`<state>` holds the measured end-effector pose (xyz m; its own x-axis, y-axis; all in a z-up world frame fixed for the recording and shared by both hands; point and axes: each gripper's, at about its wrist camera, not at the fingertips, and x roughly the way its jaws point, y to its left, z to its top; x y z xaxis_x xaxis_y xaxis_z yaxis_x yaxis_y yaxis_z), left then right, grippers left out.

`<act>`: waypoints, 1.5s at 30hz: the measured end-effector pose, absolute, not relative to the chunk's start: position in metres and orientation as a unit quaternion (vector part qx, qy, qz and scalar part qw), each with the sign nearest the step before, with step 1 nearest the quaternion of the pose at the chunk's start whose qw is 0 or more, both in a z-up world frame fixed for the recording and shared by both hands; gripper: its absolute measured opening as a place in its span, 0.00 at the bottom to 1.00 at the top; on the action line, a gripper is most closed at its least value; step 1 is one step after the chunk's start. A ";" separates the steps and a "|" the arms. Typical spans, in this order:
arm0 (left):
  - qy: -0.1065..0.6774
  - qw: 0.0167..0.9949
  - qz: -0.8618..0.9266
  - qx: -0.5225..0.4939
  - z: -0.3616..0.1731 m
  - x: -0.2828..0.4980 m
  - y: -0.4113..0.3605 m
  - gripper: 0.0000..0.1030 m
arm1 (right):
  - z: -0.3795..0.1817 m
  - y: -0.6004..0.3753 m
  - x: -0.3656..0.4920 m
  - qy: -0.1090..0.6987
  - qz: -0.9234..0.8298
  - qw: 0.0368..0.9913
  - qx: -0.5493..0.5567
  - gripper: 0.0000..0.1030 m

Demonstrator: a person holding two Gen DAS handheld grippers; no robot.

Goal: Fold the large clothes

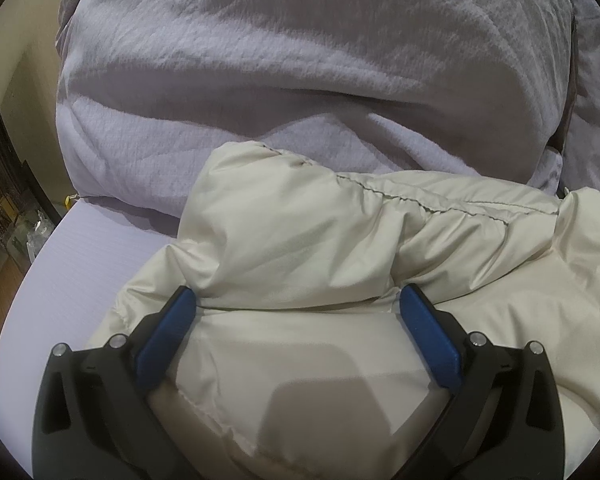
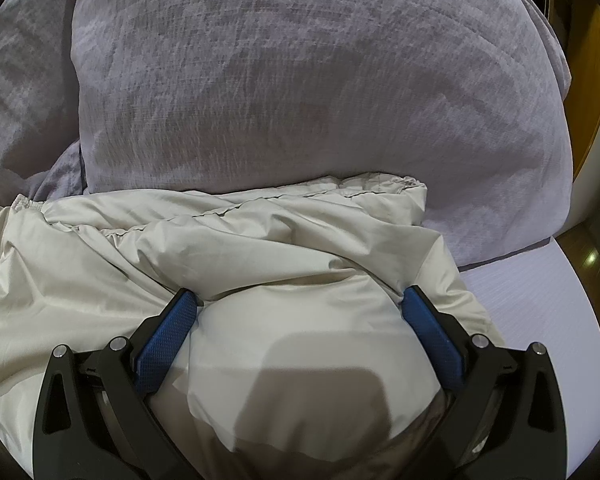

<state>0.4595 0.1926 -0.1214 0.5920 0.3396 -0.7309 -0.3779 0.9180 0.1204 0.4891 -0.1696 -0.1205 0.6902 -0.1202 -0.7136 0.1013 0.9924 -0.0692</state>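
A cream puffy jacket lies crumpled on a lavender bed sheet. My left gripper is open, its blue pads wide apart, with a padded fold of the jacket bulging between them. The jacket also fills the lower part of the right wrist view, its elastic hem running along the far edge. My right gripper is open in the same way, with a rounded bulge of jacket between its pads. Neither gripper pinches the fabric.
A big grey-lavender pillow lies just behind the jacket, and it shows in the right wrist view. The bed's left edge drops to dark furniture. The sheet's right edge meets a wooden floor and door.
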 end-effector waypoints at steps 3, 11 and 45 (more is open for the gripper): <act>0.424 0.884 0.197 -0.028 -0.114 0.460 0.197 0.98 | -0.114 -0.174 0.488 0.408 -0.065 0.911 -0.007 0.99; 0.417 0.888 0.188 -0.054 -0.064 0.395 0.216 0.98 | -0.068 -0.221 0.436 0.399 -0.101 0.910 0.046 0.99; 0.429 0.841 0.175 -0.281 -0.085 0.303 0.246 0.34 | -0.092 -0.266 0.359 0.464 -0.008 0.849 0.253 0.28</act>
